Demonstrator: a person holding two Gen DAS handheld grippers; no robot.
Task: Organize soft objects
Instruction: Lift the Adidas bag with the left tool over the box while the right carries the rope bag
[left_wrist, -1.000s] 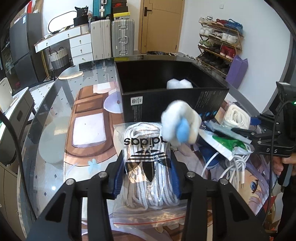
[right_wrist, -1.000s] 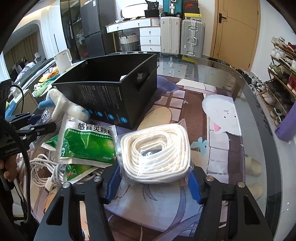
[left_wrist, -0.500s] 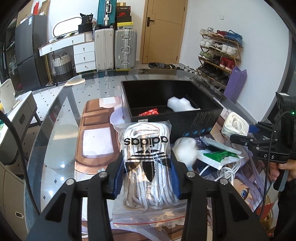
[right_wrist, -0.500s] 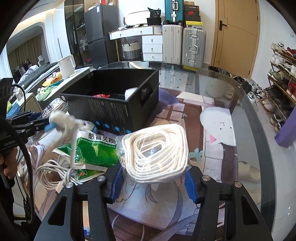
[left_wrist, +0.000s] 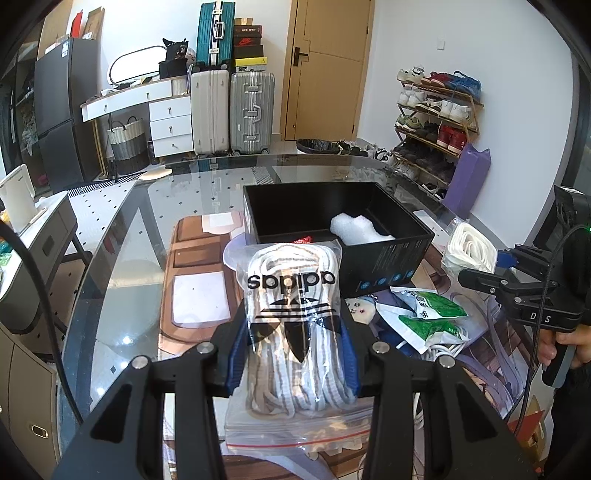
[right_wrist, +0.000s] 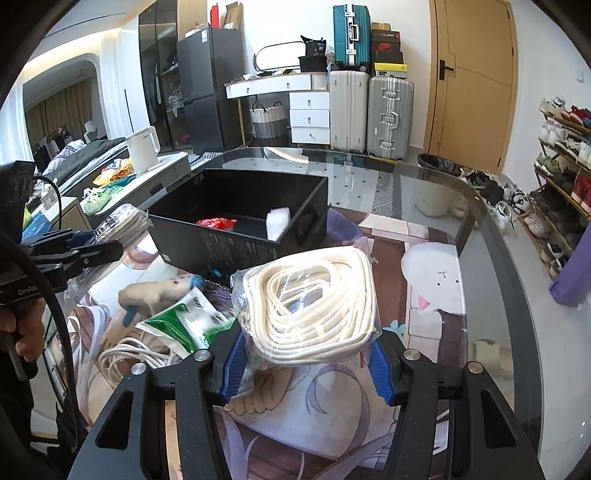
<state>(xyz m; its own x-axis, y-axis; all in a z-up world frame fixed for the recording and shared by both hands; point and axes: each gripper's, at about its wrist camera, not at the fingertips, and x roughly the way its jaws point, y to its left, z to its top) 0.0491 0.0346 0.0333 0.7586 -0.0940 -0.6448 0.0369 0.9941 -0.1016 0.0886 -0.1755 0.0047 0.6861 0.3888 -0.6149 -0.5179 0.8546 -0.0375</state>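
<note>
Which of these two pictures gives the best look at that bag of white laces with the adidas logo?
The left wrist view. There the adidas lace bag fills the middle, logo readable, pinched in the left claw. The right wrist view shows only a sliver of it at the far left, partly hidden by that claw, in front of the black box.

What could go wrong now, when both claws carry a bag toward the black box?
1. The left claw squeezes only the middle of the laces bag; its zip end hangs loose below, so the smooth plastic may slip out.
2. The rope bag sits wide between the right claw's pads and could slide free if tilted.
3. The black box already holds a white foam piece and a red packet, so both bags arriving together may collide or catch the rim.
</note>
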